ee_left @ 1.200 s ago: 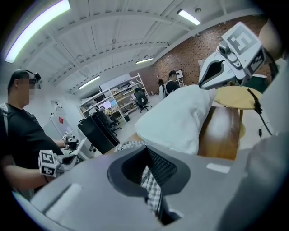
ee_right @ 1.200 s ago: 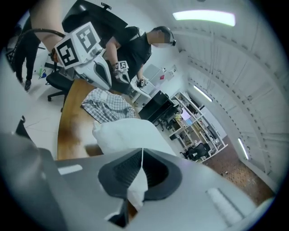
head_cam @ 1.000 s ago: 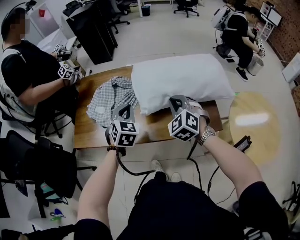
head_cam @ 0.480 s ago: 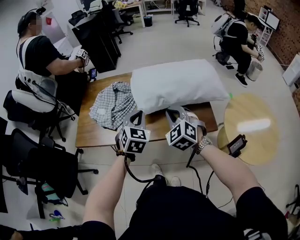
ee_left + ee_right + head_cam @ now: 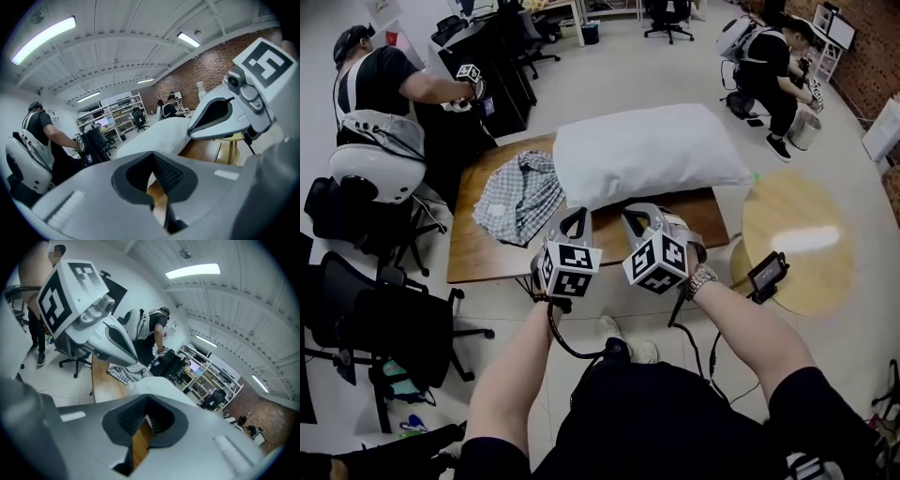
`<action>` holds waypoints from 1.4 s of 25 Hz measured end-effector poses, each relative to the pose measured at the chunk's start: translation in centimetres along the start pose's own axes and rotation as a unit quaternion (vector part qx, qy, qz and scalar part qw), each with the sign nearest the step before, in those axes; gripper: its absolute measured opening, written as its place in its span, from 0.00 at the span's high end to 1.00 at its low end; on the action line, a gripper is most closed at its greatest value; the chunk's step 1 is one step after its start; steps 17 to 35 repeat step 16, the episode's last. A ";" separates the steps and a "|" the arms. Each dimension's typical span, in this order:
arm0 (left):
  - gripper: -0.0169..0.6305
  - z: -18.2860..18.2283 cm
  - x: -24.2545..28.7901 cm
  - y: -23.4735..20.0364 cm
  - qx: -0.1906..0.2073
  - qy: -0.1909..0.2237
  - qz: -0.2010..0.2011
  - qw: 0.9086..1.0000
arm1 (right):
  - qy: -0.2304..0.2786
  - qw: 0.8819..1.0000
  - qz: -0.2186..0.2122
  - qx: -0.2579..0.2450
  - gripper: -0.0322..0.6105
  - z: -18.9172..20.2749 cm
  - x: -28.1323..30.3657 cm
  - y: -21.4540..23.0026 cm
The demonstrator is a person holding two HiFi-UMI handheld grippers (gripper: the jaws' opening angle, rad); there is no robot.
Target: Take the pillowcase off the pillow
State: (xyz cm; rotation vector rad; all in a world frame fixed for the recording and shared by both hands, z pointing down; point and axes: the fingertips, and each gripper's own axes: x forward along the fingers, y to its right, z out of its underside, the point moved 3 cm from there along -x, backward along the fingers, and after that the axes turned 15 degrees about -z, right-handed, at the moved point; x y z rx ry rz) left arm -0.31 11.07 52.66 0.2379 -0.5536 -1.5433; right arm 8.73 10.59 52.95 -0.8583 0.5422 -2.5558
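Apparently as wanted: shows checked pillowcase (image 5: 520, 192) lying crumpled off the pillow (image 5: 647, 150), beyond and left of left tongs (image 5: 575, 221), bare pillow just ahead of right tongs (image 5: 636, 216). Holds both tongs slightly parted, empty, presumably with nothing left to pull. Hovers them above near desk (image 5: 487, 264) edge; leaves open floor behind for backing away.

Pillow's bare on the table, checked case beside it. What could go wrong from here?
1. The pillow looks to overhang the wooden table's far and right edges; a nudge could tip it onto the floor.
2. The checked pillowcase lies crumpled against the pillow's left end, so moving one may drag the other.
3. The left gripper and right gripper hang close together, jaws empty; their marker cubes could knock.
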 end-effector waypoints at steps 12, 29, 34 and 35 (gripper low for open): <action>0.97 -0.1 -0.2 0.0 -0.001 -0.005 -0.003 1.000 | 0.001 1.000 -0.007 -0.001 0.95 -0.1 0.2 -0.1; 0.97 0.1 0.4 0.0 -0.001 -0.007 -0.002 1.000 | 0.001 1.000 -0.006 0.000 0.95 -0.2 0.7 0.3; 0.97 0.1 0.4 0.0 -0.001 -0.007 -0.002 1.000 | 0.001 1.000 -0.006 0.000 0.95 -0.2 0.7 0.3; 0.97 0.1 0.4 0.0 -0.001 -0.007 -0.002 1.000 | 0.001 1.000 -0.006 0.000 0.95 -0.2 0.7 0.3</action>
